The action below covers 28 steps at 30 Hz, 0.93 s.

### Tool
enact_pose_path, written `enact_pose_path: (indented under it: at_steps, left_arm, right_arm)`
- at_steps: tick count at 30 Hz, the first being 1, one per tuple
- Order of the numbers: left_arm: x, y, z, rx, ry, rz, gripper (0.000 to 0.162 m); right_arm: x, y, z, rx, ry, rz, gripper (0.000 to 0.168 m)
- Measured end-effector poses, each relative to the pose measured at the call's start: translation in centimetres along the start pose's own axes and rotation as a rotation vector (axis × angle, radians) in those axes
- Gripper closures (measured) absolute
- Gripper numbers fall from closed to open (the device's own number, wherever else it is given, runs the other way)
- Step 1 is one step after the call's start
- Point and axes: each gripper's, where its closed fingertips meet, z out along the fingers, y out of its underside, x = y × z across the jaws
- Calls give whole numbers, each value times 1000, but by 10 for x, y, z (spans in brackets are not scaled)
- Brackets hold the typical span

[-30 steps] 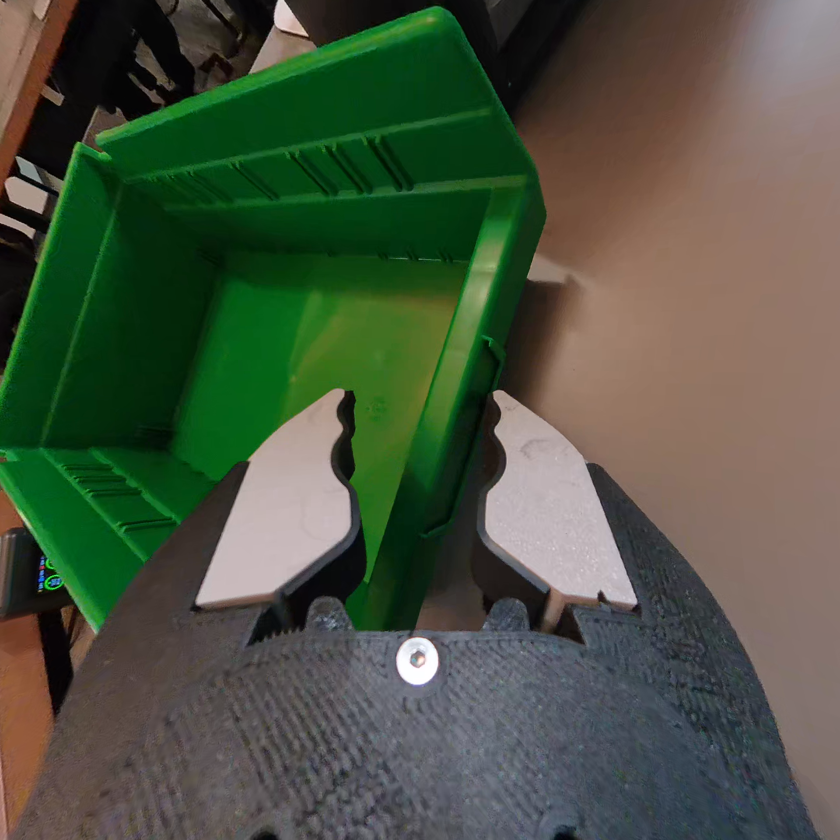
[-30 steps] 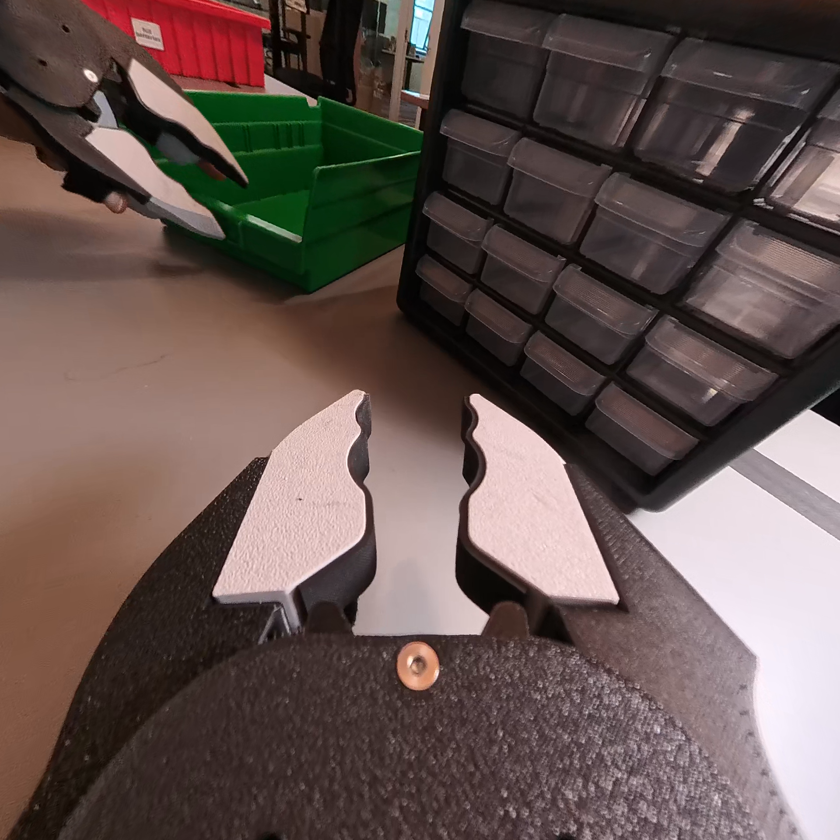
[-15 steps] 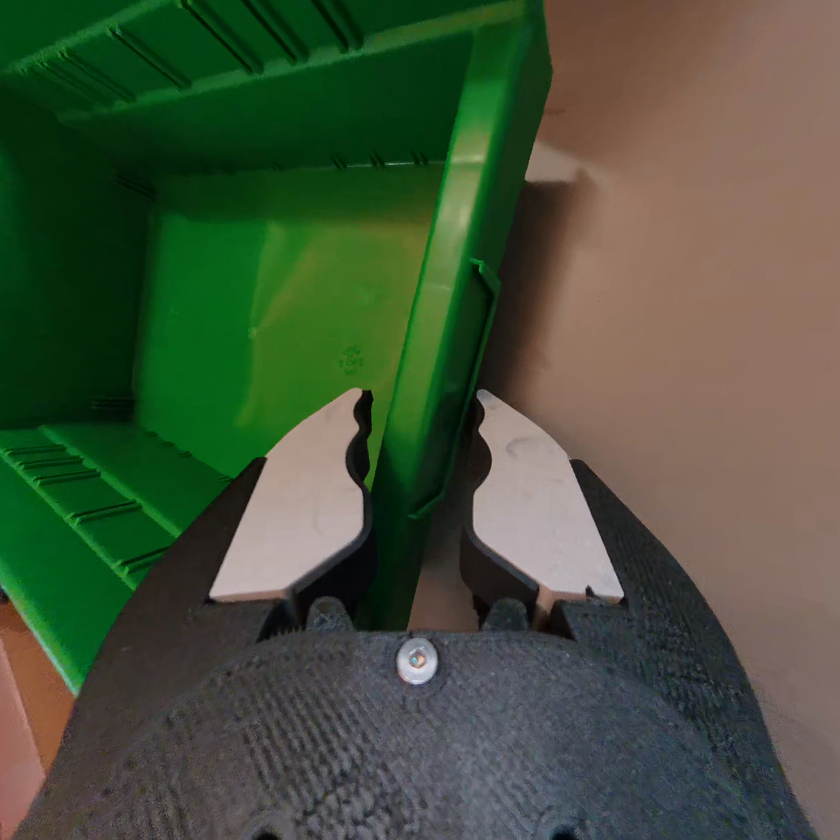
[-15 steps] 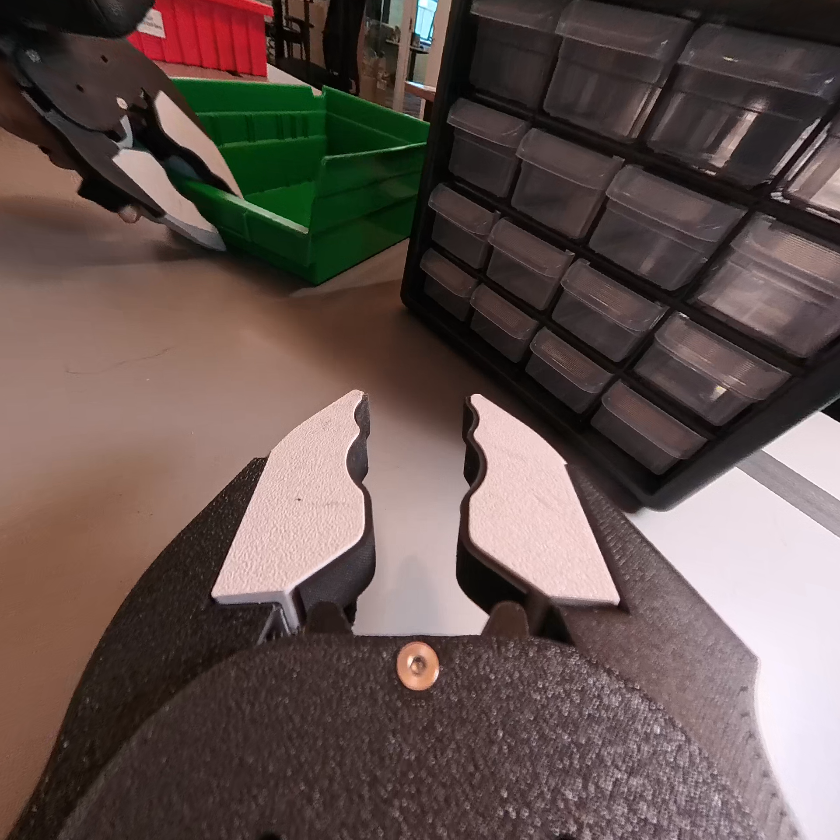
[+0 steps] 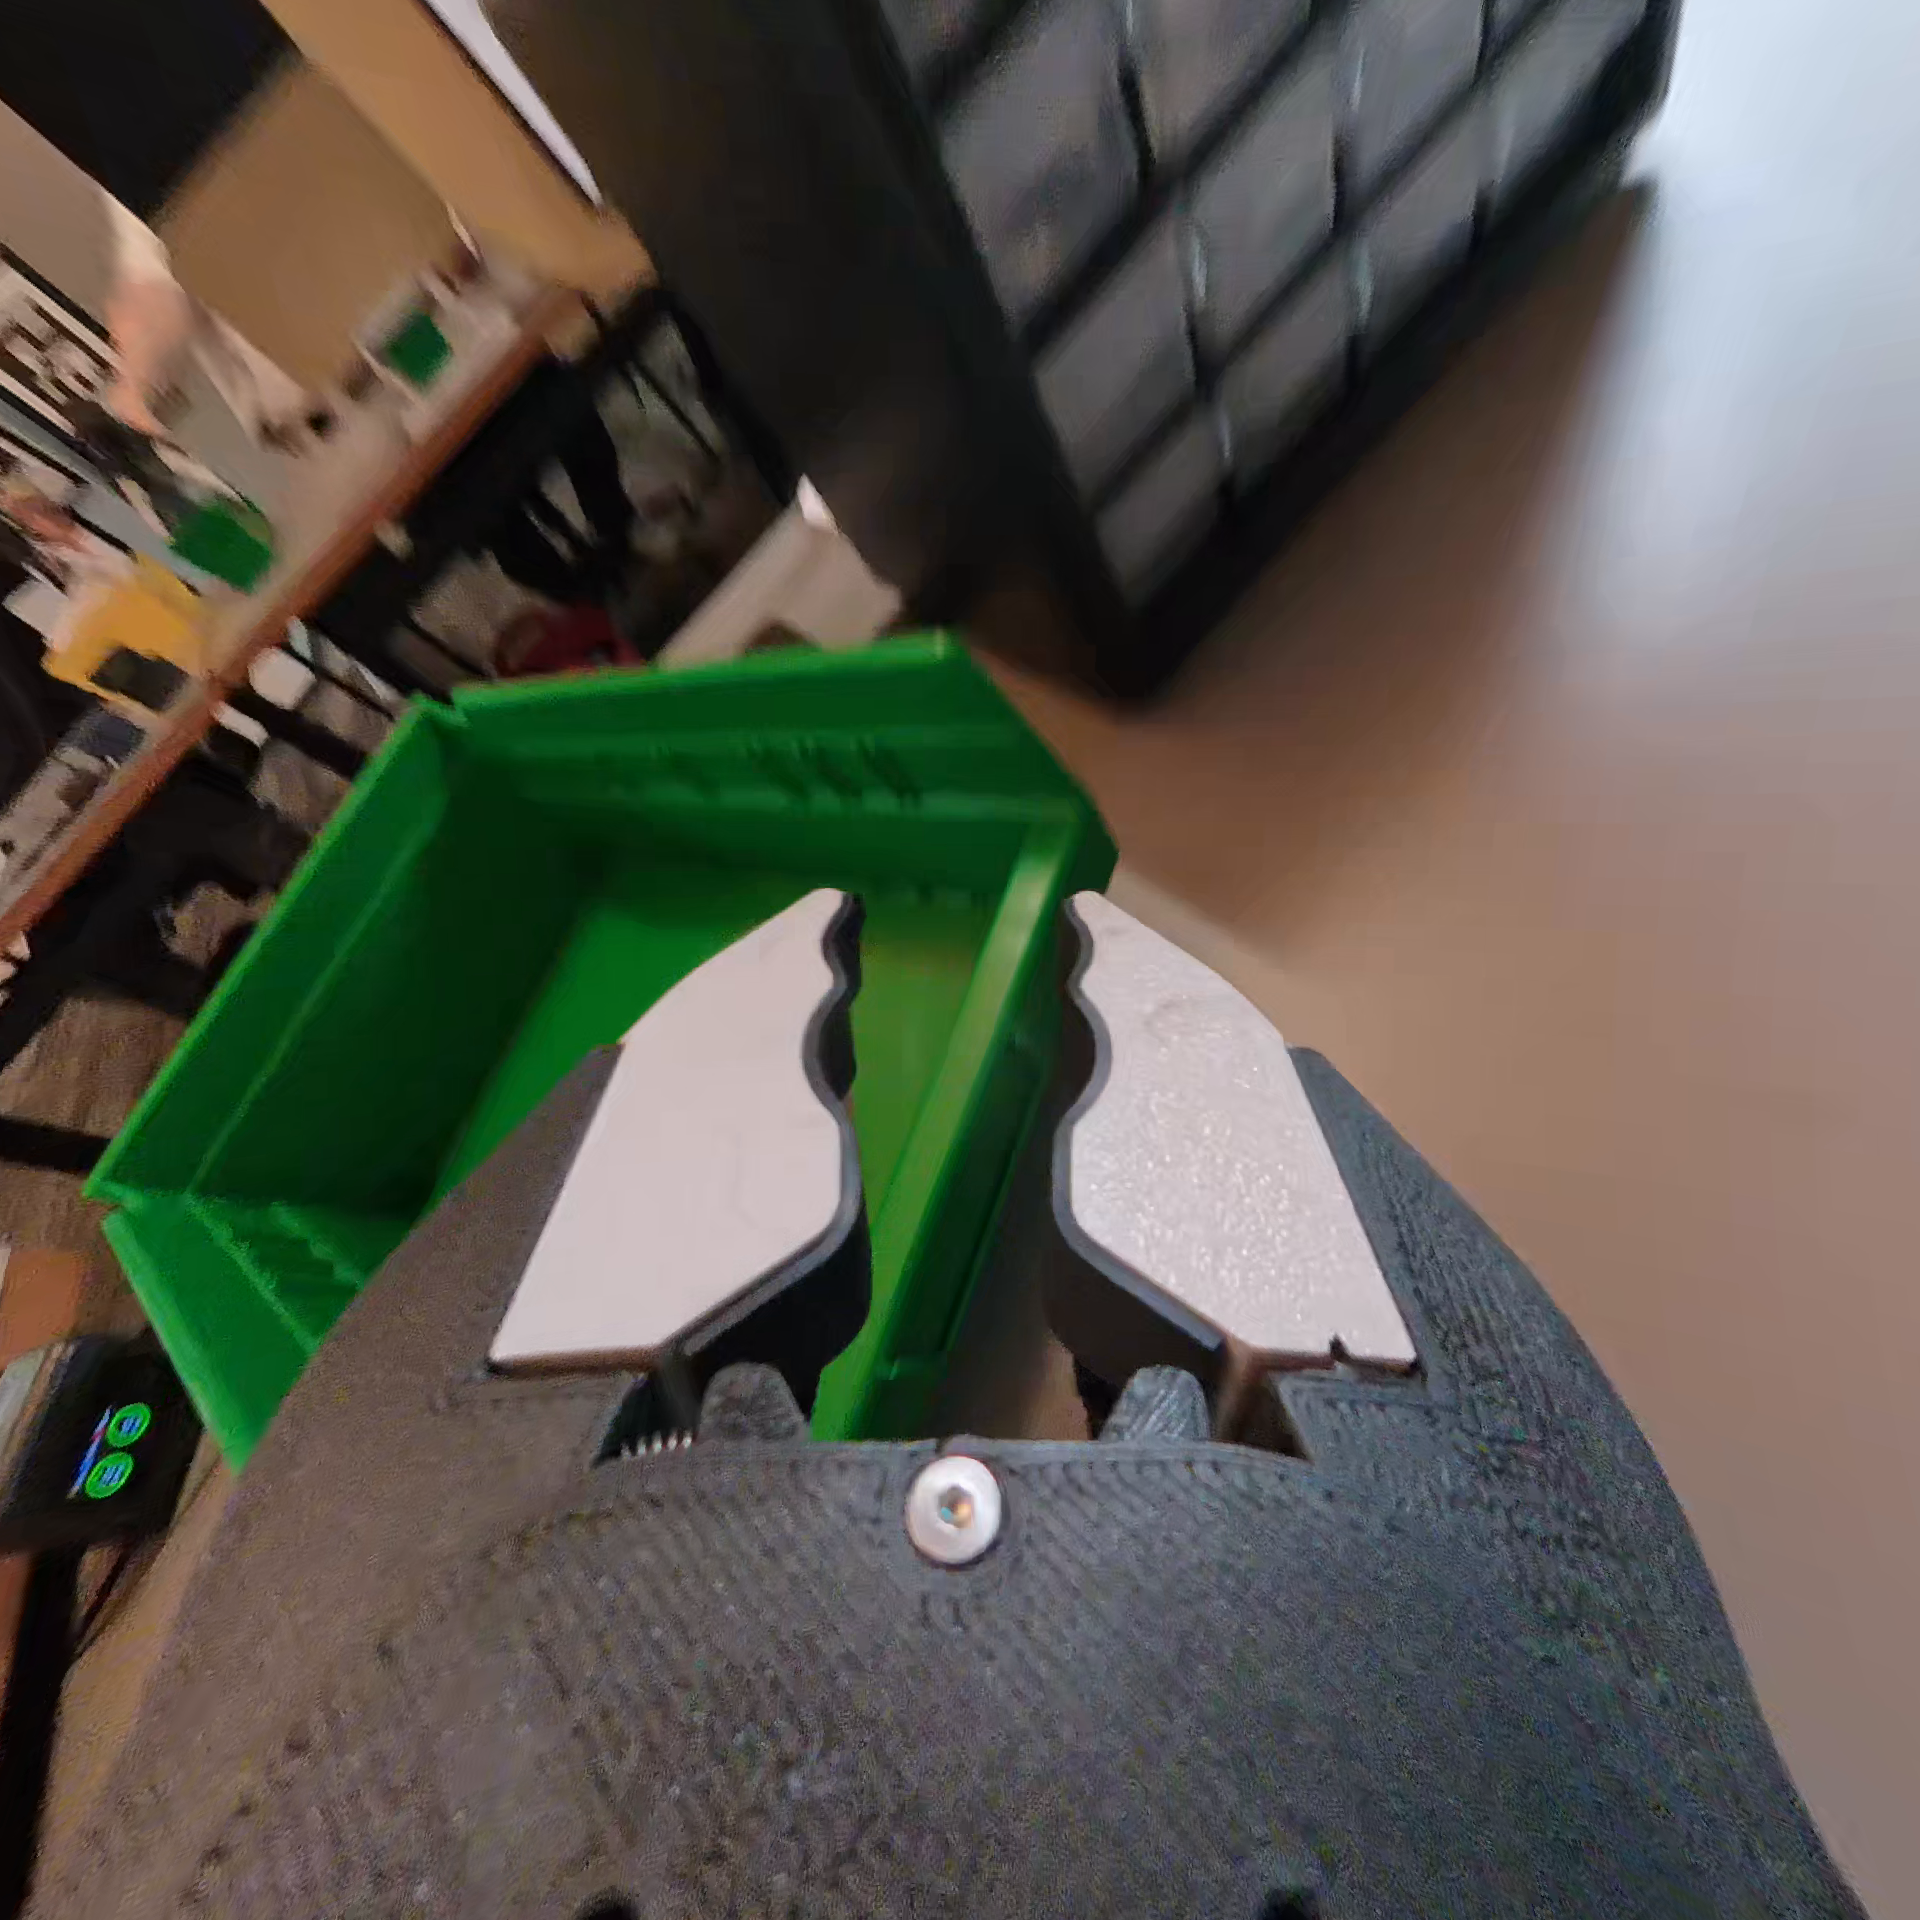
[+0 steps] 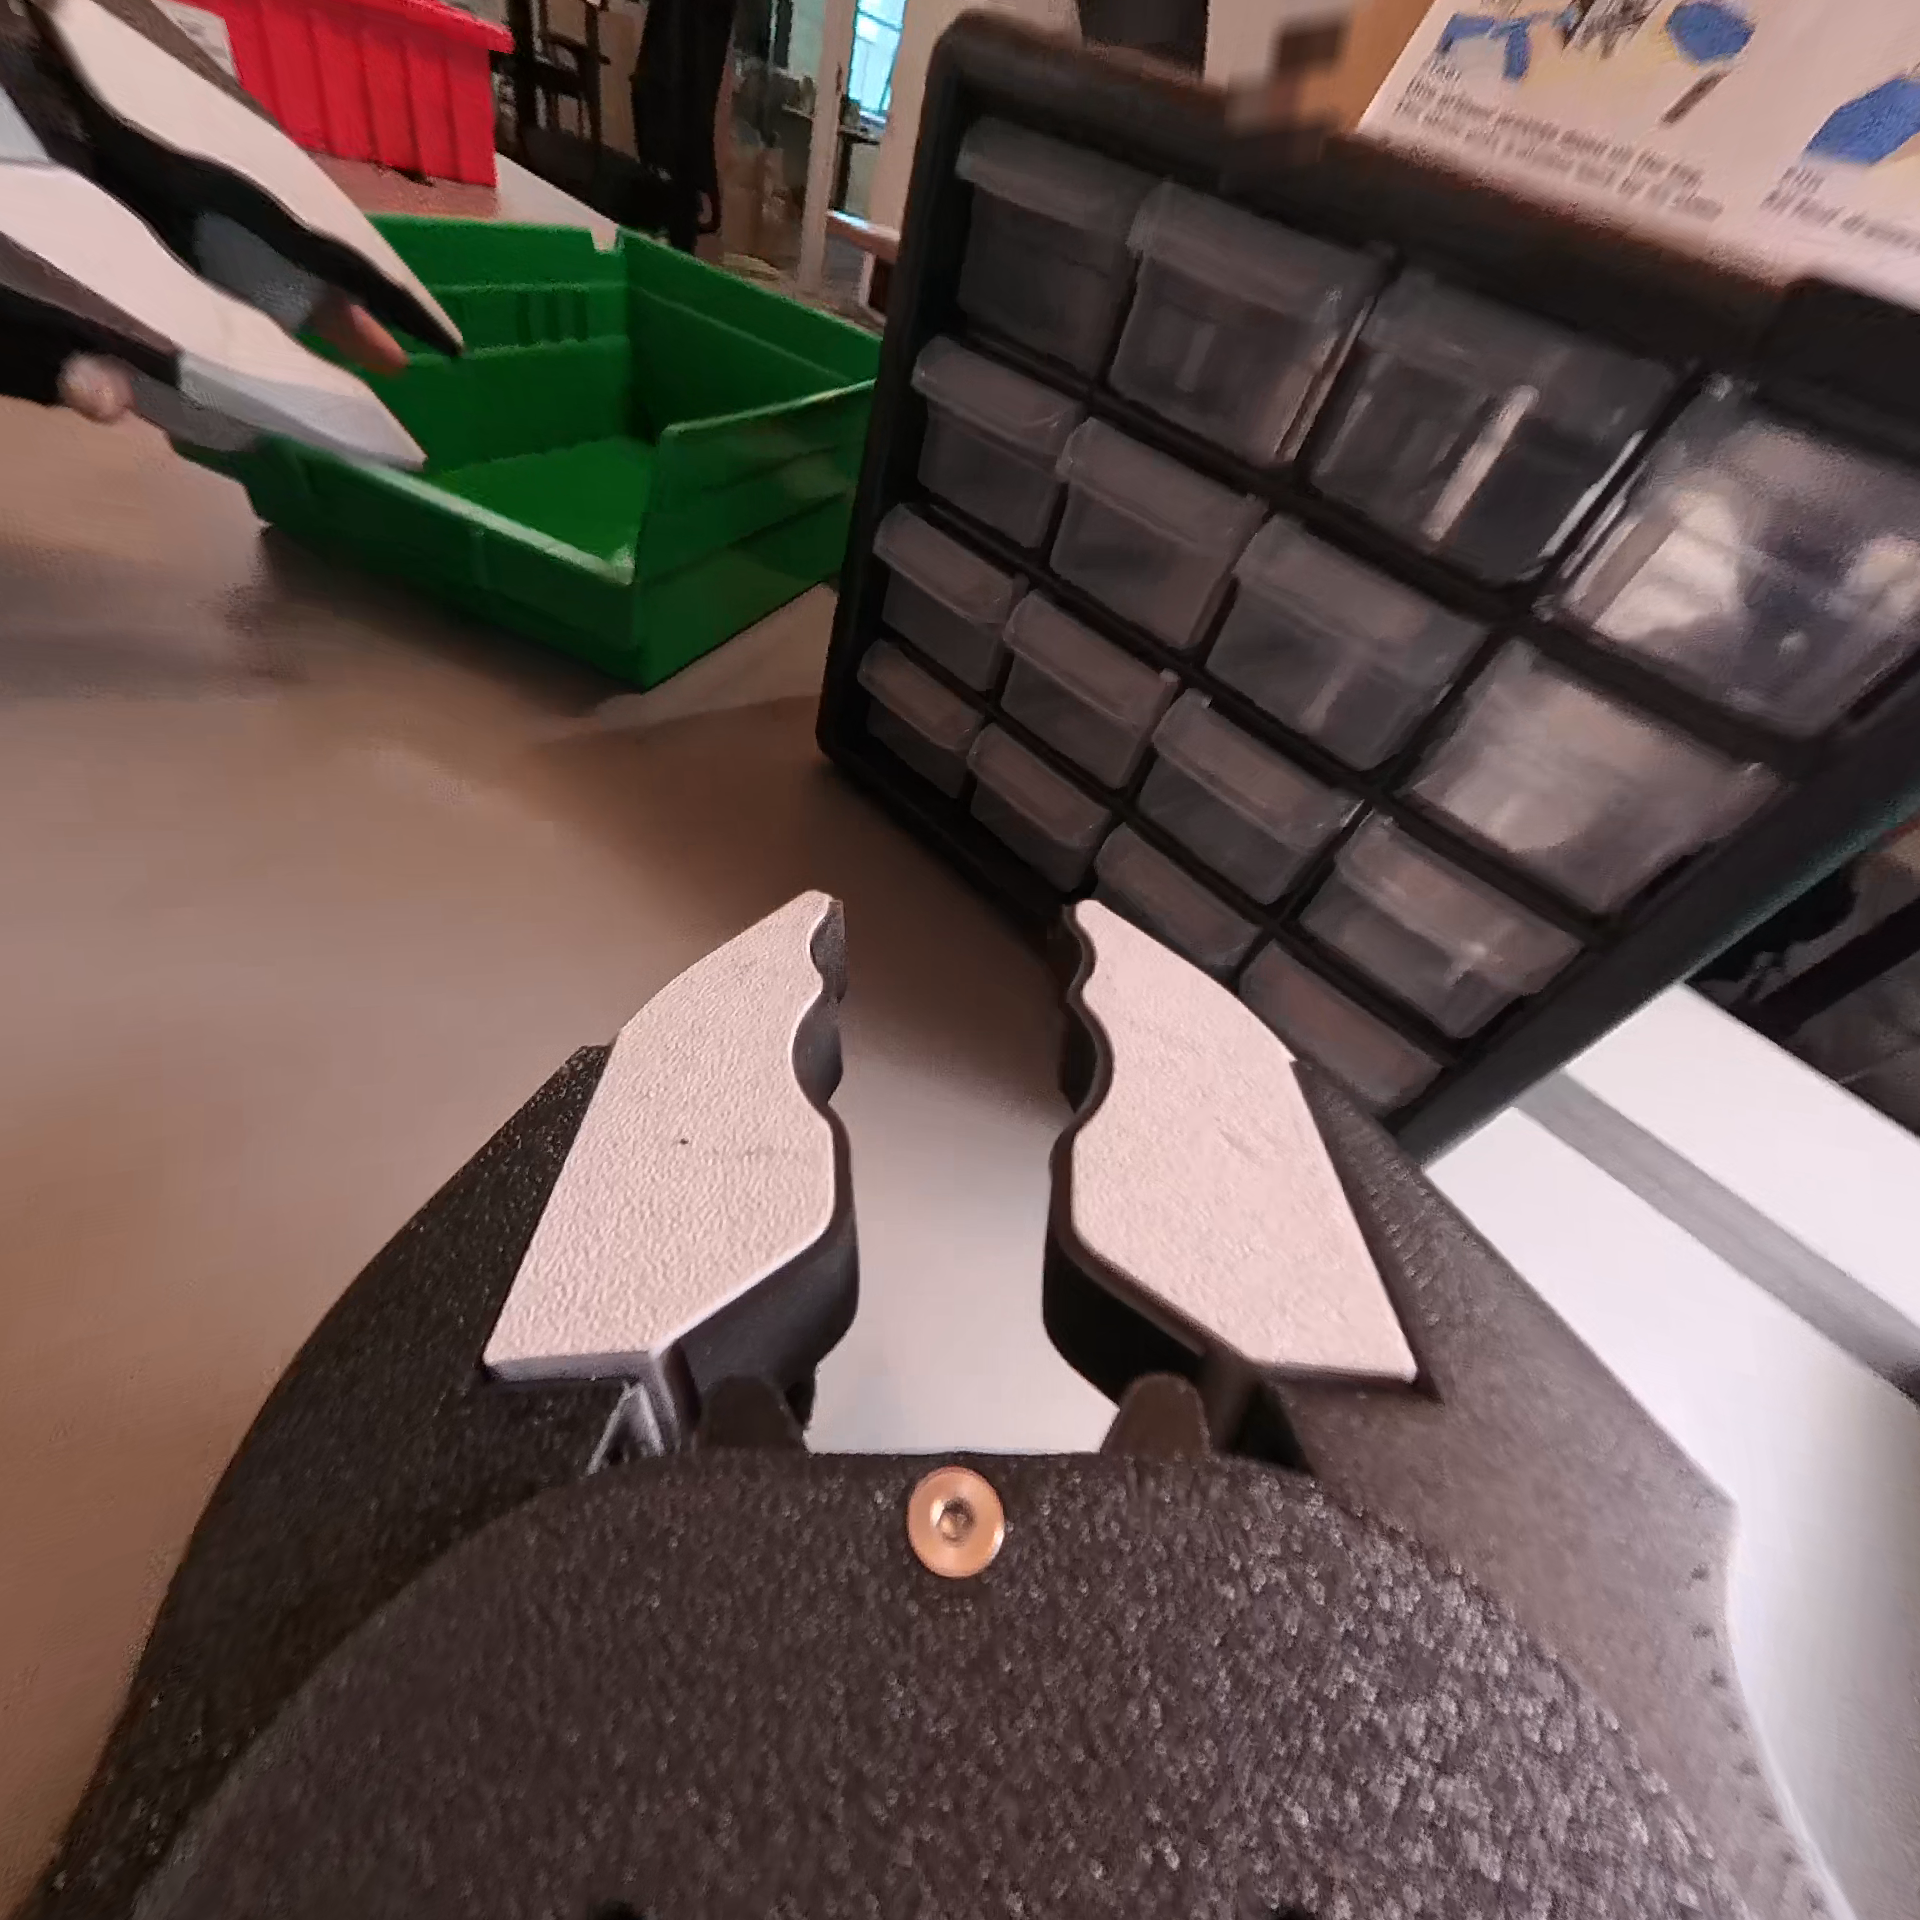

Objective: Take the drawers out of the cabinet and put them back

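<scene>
A black cabinet (image 6: 1299, 582) with several clear plastic drawers, all pushed in, stands on the brown table (image 6: 312, 883); it is blurred in the left wrist view (image 5: 1195, 260). An empty green bin (image 5: 343, 987) sits left of the cabinet (image 6: 644, 582). My left gripper (image 5: 961, 914) straddles the bin's near wall, one finger inside and one outside, closed on it; it also shows in the right wrist view (image 6: 436, 405). My right gripper (image 6: 951, 914) is open and empty, low over the table in front of the cabinet's bottom drawers.
A red bin (image 6: 384, 94) stands behind the green one. A poster (image 6: 1662, 104) is above the cabinet. A white surface with a grey stripe (image 6: 1714, 1351) lies right of the brown table. A small device with lit green icons (image 5: 104, 1444) is by the bin.
My left gripper's fingers have narrowed onto the green bin's wall, and its view has swung up so the cabinet shows. My right gripper has shifted a little, still open.
</scene>
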Motion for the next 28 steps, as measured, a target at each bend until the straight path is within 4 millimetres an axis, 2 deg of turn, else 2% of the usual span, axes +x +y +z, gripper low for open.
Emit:
enact_pose_path:
  at_steps: [3, 6, 10, 14, 19, 24, 28]
  left_arm:
    - [5, -37, -2, 184, -46, -78, 135]
    - [10, -59, 3, 300, -74, -216, 152]
    - [16, -60, 16, 231, -103, -168, 148]
    - [13, -77, 23, 199, -99, -75, 136]
    - [-14, -119, 38, 200, -89, 98, 129]
    - [-59, -157, 51, 156, 12, 104, 145]
    - [-77, -173, 64, 4, 149, 78, 160]
  right_arm:
    - [8, -17, 6, 3, 66, -108, 130]
    - [10, -39, 15, 28, 114, -198, 131]
    - [5, -64, 36, 40, 141, -289, 131]
    - [2, -85, 65, 8, 152, -440, 131]
    - [2, -111, 96, -33, 184, -694, 131]
    - [6, -123, 115, -40, 237, -829, 132]
    - [9, -121, 123, -54, 293, -907, 135]
